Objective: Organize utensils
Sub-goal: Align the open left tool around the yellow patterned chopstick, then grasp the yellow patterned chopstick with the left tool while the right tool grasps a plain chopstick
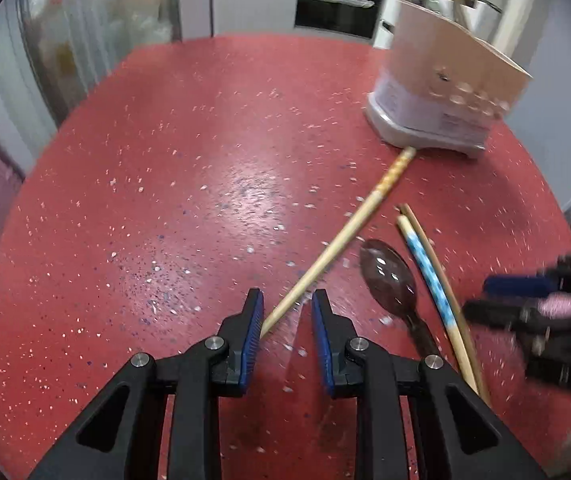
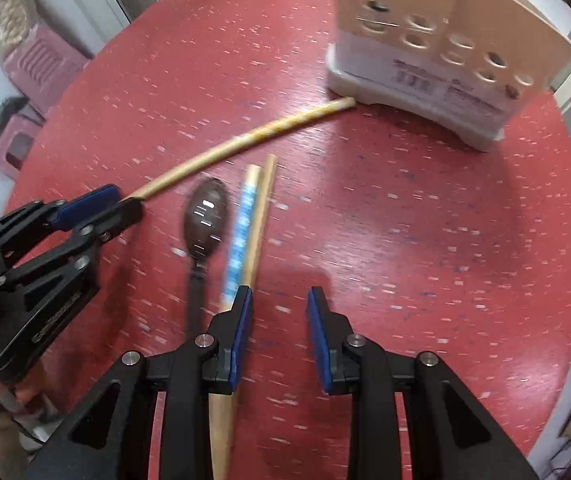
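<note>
On the red speckled table (image 1: 165,184) lie a long wooden chopstick (image 1: 349,228), a dark brown spoon (image 1: 389,276) and a pair of chopsticks, one with a blue pattern (image 1: 429,272). My left gripper (image 1: 287,312) is open, its jaws on either side of the long chopstick's near tip. My right gripper (image 2: 279,304) is open; its left finger sits over the chopstick pair (image 2: 251,216), next to the spoon (image 2: 205,220). The long chopstick (image 2: 245,142) runs to a beige utensil holder (image 2: 429,40), which also shows in the left wrist view (image 1: 441,92).
The left gripper (image 2: 89,210) shows at the left of the right wrist view; the right gripper (image 1: 525,304) shows blurred at the right of the left wrist view. Pink stools (image 2: 33,76) stand beyond the table. An oven (image 1: 337,4) is in the background.
</note>
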Tool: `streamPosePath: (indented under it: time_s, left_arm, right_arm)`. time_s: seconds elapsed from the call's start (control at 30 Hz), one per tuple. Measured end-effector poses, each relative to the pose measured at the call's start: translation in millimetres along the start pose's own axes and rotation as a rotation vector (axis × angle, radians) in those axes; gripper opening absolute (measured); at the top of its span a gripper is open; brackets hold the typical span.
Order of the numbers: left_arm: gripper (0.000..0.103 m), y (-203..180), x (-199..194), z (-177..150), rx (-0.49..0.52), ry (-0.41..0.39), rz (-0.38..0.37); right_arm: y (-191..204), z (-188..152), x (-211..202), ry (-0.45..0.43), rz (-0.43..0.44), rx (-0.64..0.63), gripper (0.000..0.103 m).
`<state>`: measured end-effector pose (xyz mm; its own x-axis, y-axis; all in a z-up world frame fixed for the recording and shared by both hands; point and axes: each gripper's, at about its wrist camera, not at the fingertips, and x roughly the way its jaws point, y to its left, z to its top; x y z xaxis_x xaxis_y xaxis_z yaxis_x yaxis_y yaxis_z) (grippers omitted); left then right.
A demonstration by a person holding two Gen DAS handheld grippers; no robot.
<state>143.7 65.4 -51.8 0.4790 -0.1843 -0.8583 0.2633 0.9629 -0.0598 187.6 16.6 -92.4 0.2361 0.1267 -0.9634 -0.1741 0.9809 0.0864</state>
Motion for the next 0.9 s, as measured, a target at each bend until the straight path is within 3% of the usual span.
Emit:
streamPosePath:
  time_s: [0.1, 0.13, 0.23, 0.43, 0.7, 0.8, 0.83, 0.9]
  left_arm:
    - [0.050, -20, -7, -16, 0.067, -0.006, -0.002]
    - [0.050, -24, -9, -20, 0.069, -0.006, -0.017]
    - [0.050, -28, -14, -27, 0.049, -0.008, -0.011]
    - [0.050, -9, -21, -14, -0.027, -0.025, 0.024]
    - [0.050, -15, 2, 9, 0.000, 0.023, 0.019]
    - [0.050, -19, 9, 22, 0.022, 0.039, 0.013]
    - [0.050, -21, 11, 24, 0.029, 0.042, 0.014]
    - [0.050, -24, 14, 31, 0.037, 0.049, -0.001]
  right_arm:
    - [-20, -5, 0, -0.015, -0.080, -0.011, 0.029]
    - [-27, -5, -1, -0.016, -0.069, 0.017, 0.029]
    - [-43, -5, -4, -0.010, 0.070, 0.113, 0.029]
    - [-23, -6, -6, -0.017, 0.114, 0.076, 0.029]
    - [18, 5, 9, -0.001, -0.012, -0.023, 0.028]
    - [26, 4, 13, -0.012, -0.031, -0.071, 0.020]
    - [24, 3, 13, -0.018, -0.038, -0.076, 0.008]
    - [15, -7, 12, -0.027, -0.019, -0.070, 0.007]
